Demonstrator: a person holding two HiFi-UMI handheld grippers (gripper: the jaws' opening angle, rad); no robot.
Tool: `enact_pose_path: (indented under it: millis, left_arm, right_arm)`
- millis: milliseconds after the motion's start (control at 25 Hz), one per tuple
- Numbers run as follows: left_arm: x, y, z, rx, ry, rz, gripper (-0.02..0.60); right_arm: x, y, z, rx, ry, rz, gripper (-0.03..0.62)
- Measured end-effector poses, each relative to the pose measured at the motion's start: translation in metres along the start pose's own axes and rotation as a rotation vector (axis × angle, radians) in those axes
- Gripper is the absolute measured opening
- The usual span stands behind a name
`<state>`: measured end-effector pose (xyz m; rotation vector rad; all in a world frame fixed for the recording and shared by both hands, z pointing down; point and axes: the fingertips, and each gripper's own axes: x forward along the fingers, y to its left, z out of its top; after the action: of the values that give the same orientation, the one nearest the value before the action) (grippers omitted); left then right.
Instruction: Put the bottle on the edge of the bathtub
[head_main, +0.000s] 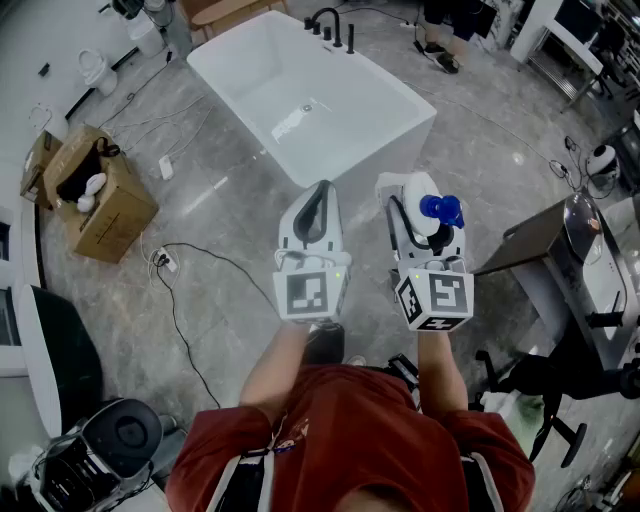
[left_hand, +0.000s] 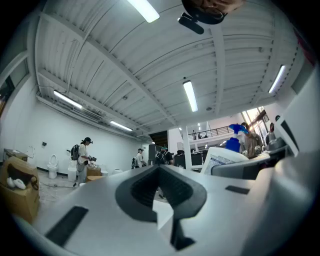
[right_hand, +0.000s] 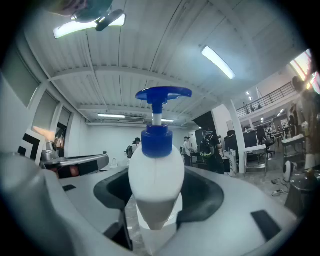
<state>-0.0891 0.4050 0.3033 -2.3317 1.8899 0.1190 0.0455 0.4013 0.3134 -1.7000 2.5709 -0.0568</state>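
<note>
A white bottle with a blue pump head (head_main: 439, 211) stands upright between the jaws of my right gripper (head_main: 412, 200), which is shut on its body. In the right gripper view the bottle (right_hand: 156, 170) fills the middle, pump on top. My left gripper (head_main: 318, 203) is level with it, just to its left; its jaws are together with nothing between them. From the left gripper view the bottle (left_hand: 231, 145) shows at the right. The white bathtub (head_main: 383, 78) stands on the grey floor ahead of both grippers, with a black faucet (head_main: 331, 24) at its far end.
A cardboard box (head_main: 98, 198) sits on the floor at the left, and a black cable (head_main: 186, 292) runs from it towards me. A desk (head_main: 540, 236) and a black chair base (head_main: 530, 385) are at the right. People (left_hand: 83, 159) stand far off.
</note>
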Motion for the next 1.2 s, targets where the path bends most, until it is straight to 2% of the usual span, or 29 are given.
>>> enact_pose_path:
  millis: [120, 240, 400, 600, 920, 1200]
  left_arm:
    - [-0.027, -0.012, 0.014, -0.028, -0.006, 0.004, 0.015]
    - [-0.051, -0.014, 0.017, -0.023, -0.001, 0.000, 0.015]
    - [-0.061, -0.009, 0.024, -0.035, -0.017, -0.022, 0.015]
    - [-0.065, 0.019, 0.030, -0.052, -0.044, -0.034, 0.015]
    - [-0.054, 0.067, 0.023, -0.073, -0.049, -0.051, 0.015]
    - [-0.044, 0.090, 0.018, -0.060, -0.046, -0.077, 0.015]
  right_arm:
    - [-0.028, 0.005, 0.004, 0.000, -0.006, -0.010, 0.270]
    - [-0.046, 0.017, 0.005, -0.012, -0.003, -0.015, 0.270]
    - [-0.052, 0.029, 0.007, -0.020, -0.011, -0.026, 0.269]
    - [-0.035, 0.061, 0.011, -0.063, -0.028, -0.013, 0.270]
    - [0.000, 0.093, 0.009, -0.045, -0.038, -0.033, 0.270]
    - [0.015, 0.102, 0.006, -0.056, -0.050, -0.076, 0.270]
